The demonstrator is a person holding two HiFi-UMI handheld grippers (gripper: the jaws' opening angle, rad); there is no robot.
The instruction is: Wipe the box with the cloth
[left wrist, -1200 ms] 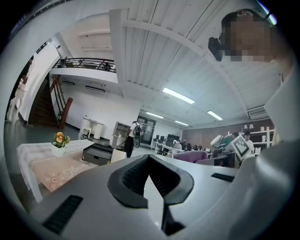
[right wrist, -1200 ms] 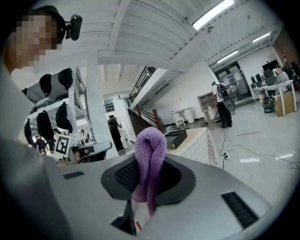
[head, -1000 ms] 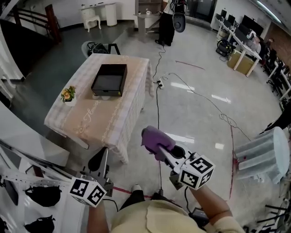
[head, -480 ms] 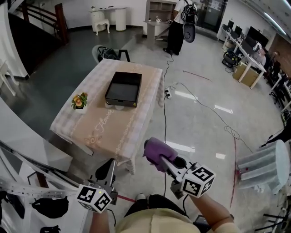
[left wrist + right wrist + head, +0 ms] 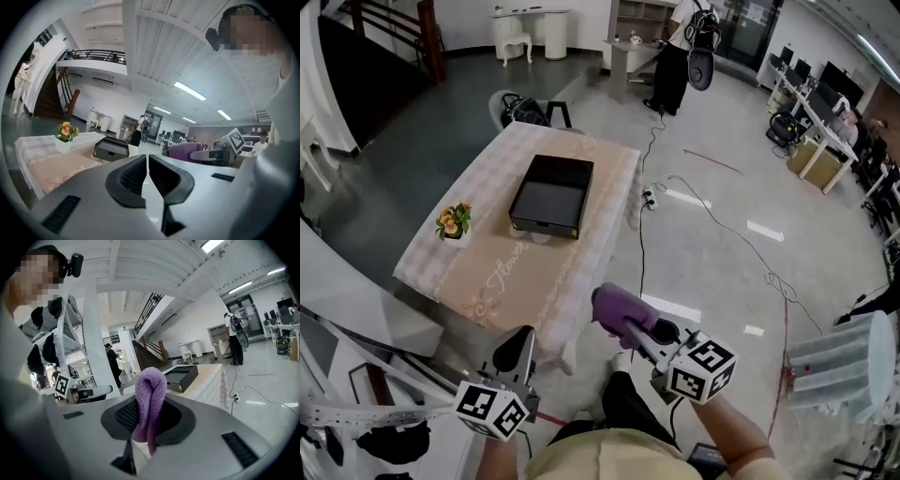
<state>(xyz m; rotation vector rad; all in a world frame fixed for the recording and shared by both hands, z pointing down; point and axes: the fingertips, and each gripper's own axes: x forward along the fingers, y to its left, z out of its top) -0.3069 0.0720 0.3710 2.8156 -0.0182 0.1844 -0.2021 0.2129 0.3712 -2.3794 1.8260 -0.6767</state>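
Observation:
A black open box [image 5: 551, 195] lies on the far half of a cloth-covered table [image 5: 497, 272]; it also shows in the left gripper view as the box [image 5: 111, 148] and in the right gripper view as the box [image 5: 182, 374]. My right gripper [image 5: 630, 330] is shut on a folded purple cloth [image 5: 619, 307], which sticks up between the jaws as the cloth [image 5: 150, 401]. It hangs over the floor just off the table's near corner. My left gripper [image 5: 517, 349] is shut and empty, low beside the table's near edge; its jaws [image 5: 148, 176] touch.
A small white pot of flowers [image 5: 452, 223] stands at the table's left edge. Cables and a power strip [image 5: 649, 199] lie on the floor right of the table. A person [image 5: 675, 56] stands far behind. A metal rack [image 5: 356, 412] is at my left, a white bin [image 5: 853, 361] at right.
The view has drawn closer to the table and shifted; both grippers came forward toward the table's near corner, the right one still gripping the purple cloth.

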